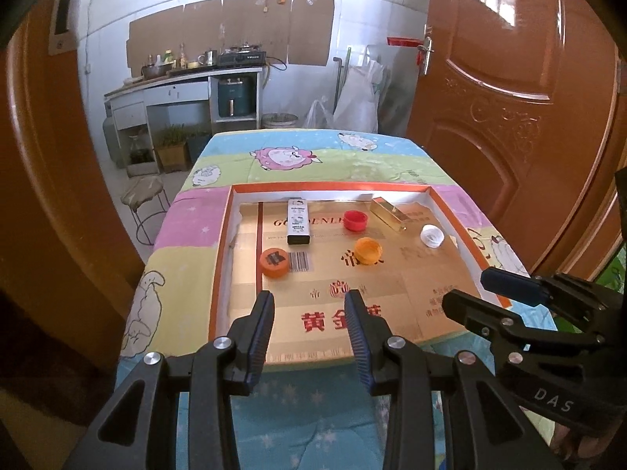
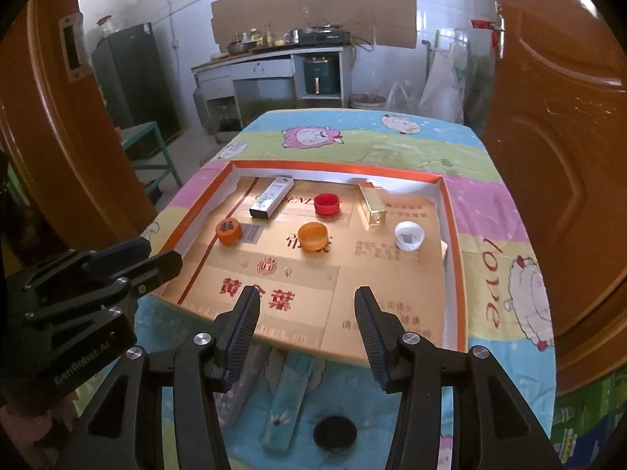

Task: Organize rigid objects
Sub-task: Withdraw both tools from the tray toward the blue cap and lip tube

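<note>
An orange-rimmed shallow box tray [image 1: 219,258] [image 2: 454,243] lies on the table with a gold cardboard floor. In it are a white cartoon-printed box [image 1: 298,221] [image 2: 271,197], a gold box [image 1: 388,213] [image 2: 372,208], a red cap [image 1: 356,220] [image 2: 326,203], an orange open cap [image 1: 368,250] [image 2: 312,236], an orange lid with a black label [image 1: 275,261] [image 2: 228,231] and a white cap [image 1: 432,235] [image 2: 409,235]. My left gripper [image 1: 309,299] [image 2: 158,252] is open and empty above the tray's near edge. My right gripper [image 2: 306,297] [image 1: 466,288] is open and empty at the near edge too.
A cartoon sheep cloth [image 1: 298,156] covers the table. Flat packets [image 2: 290,395] and a black round object [image 2: 334,432] lie on the cloth near me. Brown doors [image 1: 509,78] flank both sides. A stool [image 1: 143,196] stands left; a kitchen counter [image 1: 184,82] is behind.
</note>
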Demonstrator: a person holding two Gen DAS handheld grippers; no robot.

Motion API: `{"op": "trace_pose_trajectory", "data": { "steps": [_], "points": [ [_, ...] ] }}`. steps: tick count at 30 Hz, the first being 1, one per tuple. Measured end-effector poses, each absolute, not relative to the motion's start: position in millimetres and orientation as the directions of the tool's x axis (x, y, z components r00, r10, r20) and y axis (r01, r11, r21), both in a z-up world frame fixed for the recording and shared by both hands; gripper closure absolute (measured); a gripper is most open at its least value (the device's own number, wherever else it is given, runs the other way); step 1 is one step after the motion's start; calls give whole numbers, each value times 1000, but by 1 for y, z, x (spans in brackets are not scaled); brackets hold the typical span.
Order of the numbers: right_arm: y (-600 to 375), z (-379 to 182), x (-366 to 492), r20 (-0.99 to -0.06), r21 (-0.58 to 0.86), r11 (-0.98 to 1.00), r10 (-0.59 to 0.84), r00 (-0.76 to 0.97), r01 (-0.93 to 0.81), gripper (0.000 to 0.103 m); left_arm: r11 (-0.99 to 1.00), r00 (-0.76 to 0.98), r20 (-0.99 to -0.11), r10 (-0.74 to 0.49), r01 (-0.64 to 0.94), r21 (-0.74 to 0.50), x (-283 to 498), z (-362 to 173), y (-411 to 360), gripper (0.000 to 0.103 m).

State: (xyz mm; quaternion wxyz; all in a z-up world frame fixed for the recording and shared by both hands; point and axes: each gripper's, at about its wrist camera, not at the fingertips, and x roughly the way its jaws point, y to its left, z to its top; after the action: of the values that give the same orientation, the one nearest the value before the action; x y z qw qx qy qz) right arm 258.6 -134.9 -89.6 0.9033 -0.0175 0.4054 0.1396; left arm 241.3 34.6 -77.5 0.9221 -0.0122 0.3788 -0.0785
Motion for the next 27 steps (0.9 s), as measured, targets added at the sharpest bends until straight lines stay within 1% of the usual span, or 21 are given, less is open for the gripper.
{"op": "trace_pose_trajectory", "data": {
  "steps": [27],
  "points": [
    [-140, -68, 181, -706, 64, 972, 204, 679, -225, 51, 989, 736, -662, -146, 134, -69, 172, -60, 40, 66]
  ]
}}
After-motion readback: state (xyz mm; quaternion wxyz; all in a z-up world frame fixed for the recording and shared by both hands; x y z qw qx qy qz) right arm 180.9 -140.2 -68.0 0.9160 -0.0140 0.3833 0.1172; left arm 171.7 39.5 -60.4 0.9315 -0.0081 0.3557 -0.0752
